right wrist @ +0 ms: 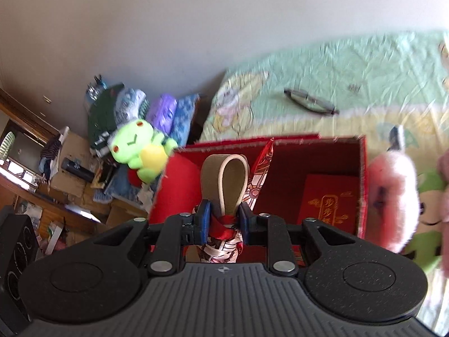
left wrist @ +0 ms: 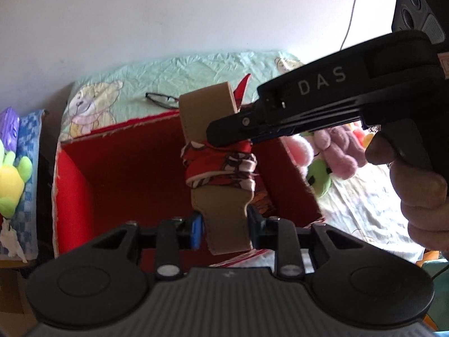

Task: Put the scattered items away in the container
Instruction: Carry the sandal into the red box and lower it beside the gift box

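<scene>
Both hands are on one item here: a tan strap (left wrist: 221, 151) with a red patterned scarf (left wrist: 224, 168) knotted round its middle, hanging right over the open red box (left wrist: 73, 185) that sits on the bed (left wrist: 196, 67).

The left gripper (left wrist: 224, 224) has its jaws nearly closed, blue pads pressing the strap's lower end from either side. The right gripper (right wrist: 223, 217) is pinched just as narrowly, higher up, where the scarf wraps the strap below its folded loop; in the left view you see it coming in from the right with the person's hand (left wrist: 415, 191) round the handle.

How will it handle? Light, I'd say, and floppy. The strap looks like a soft leathery band: it holds a loop on its own but bends freely. The scarf looks silky and could slide along the strap or loosen, so gripping the knot alone seems risky. The better holds, to my eye, are the flat strap ends, where the pads get a broad face to squeeze. Nothing fragile about it; it could simply be let down into the box.

Inside the box lies a red booklet (right wrist: 328, 199) with gold lettering. Spectacles (right wrist: 310, 102) and plush toys (right wrist: 393, 202) wait on the bedding outside.
</scene>
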{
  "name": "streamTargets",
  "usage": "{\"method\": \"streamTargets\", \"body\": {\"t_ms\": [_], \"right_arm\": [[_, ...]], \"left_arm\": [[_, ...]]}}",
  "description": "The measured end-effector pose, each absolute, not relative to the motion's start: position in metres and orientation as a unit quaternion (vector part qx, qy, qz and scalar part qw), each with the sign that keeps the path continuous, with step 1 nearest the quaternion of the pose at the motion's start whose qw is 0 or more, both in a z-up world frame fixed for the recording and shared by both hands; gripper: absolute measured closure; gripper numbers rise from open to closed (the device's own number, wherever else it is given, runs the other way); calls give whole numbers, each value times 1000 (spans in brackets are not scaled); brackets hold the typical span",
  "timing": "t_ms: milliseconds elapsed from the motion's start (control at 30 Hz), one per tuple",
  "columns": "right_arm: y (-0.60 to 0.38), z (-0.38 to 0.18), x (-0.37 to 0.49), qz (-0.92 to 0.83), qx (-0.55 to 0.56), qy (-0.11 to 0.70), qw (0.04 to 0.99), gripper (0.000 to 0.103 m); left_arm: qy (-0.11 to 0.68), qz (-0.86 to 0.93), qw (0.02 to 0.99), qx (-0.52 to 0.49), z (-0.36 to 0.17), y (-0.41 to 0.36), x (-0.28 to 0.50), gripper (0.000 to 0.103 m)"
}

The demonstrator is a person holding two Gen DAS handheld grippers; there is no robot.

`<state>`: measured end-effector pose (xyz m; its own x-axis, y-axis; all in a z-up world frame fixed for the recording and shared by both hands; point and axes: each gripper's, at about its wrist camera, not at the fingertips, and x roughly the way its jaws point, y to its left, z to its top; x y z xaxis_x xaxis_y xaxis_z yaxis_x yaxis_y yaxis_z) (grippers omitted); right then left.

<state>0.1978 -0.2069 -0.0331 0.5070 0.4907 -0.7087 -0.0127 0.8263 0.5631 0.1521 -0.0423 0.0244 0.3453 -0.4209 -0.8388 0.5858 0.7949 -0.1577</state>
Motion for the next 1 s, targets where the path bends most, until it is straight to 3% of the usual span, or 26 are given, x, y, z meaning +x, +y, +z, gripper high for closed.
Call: {"method": "streamTargets", "body": {"t_ms": [300,533,767,867,1000], "right_arm": [[-190,-104,240,146,240,555,783,79],[-185,-122,254,134,206,576,780,78],[-190,-128,253,109,187,566,795,71],[-190,-119,247,100,177,540,817,60],[-198,-114,238,93,197,512,831,60]], "left_arm": [[581,-286,757,87,-59,-37,203,74],[620,-283,727,85,-85,-42,223,74],[648,-290,700,79,-99,-54,237,73],[644,-295,700,92,-99,-58,234,71],[642,-307,698,79,-99,-57,232,69]]}}
